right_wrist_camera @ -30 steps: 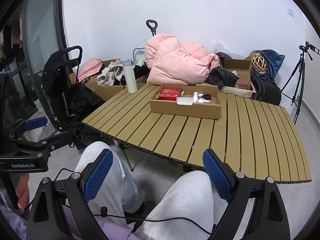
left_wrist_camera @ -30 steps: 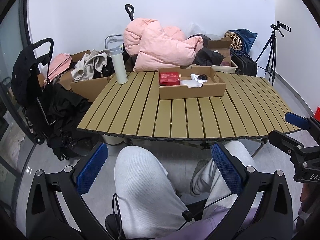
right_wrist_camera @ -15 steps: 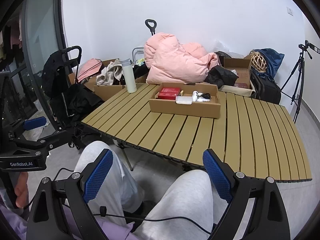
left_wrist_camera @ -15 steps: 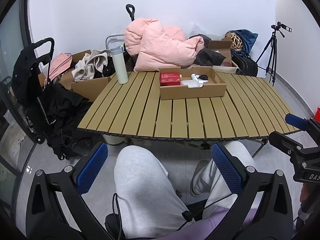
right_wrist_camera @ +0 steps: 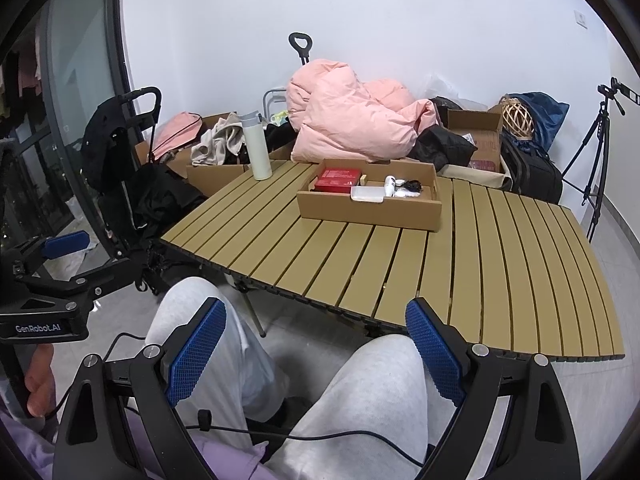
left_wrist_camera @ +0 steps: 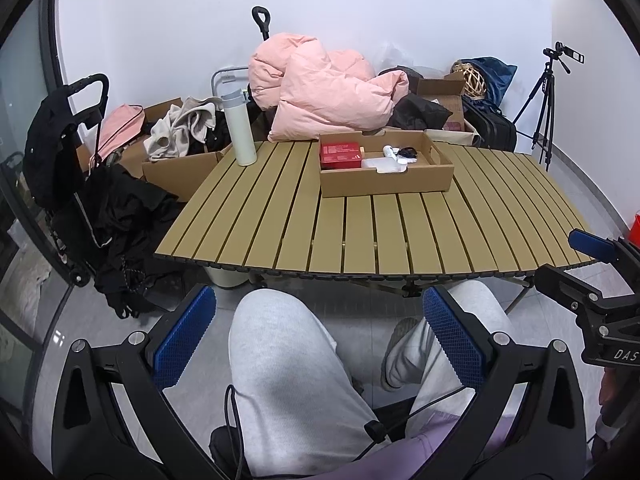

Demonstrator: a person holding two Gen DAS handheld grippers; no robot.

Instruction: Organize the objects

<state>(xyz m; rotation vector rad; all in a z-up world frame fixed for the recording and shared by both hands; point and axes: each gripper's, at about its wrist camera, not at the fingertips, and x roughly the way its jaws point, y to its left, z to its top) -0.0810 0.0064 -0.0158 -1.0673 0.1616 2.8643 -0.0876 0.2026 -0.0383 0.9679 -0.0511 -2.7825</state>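
Observation:
A shallow cardboard box (left_wrist_camera: pixel 400 184) (right_wrist_camera: pixel 360 212) stands on the slatted wooden table (left_wrist_camera: pixel 360 236) (right_wrist_camera: pixel 480 248). In it lie a red box (left_wrist_camera: pixel 340 155) (right_wrist_camera: pixel 338 179), a flat white case (left_wrist_camera: pixel 382 165) (right_wrist_camera: pixel 367 193), a small white bottle (right_wrist_camera: pixel 389 185) and a black item (right_wrist_camera: pixel 412 186). A white flask (left_wrist_camera: pixel 239 128) (right_wrist_camera: pixel 256 145) stands upright at the table's far left corner. My left gripper (left_wrist_camera: pixel 318 330) and my right gripper (right_wrist_camera: pixel 316 340) are both open and empty, held low over the person's lap, short of the table's near edge.
Behind the table lie a pink duvet (left_wrist_camera: pixel 324 88), cardboard boxes with clothes (left_wrist_camera: pixel 180 132), black bags and a wicker ball (right_wrist_camera: pixel 517 119). A black stroller (left_wrist_camera: pixel 76 184) stands at the left, a tripod (left_wrist_camera: pixel 546 100) at the right. The person's grey-trousered legs (left_wrist_camera: pixel 288 380) fill the foreground.
Both views have shifted only slightly; the table and box sit a touch differently in frame. Both grippers stay open and empty.

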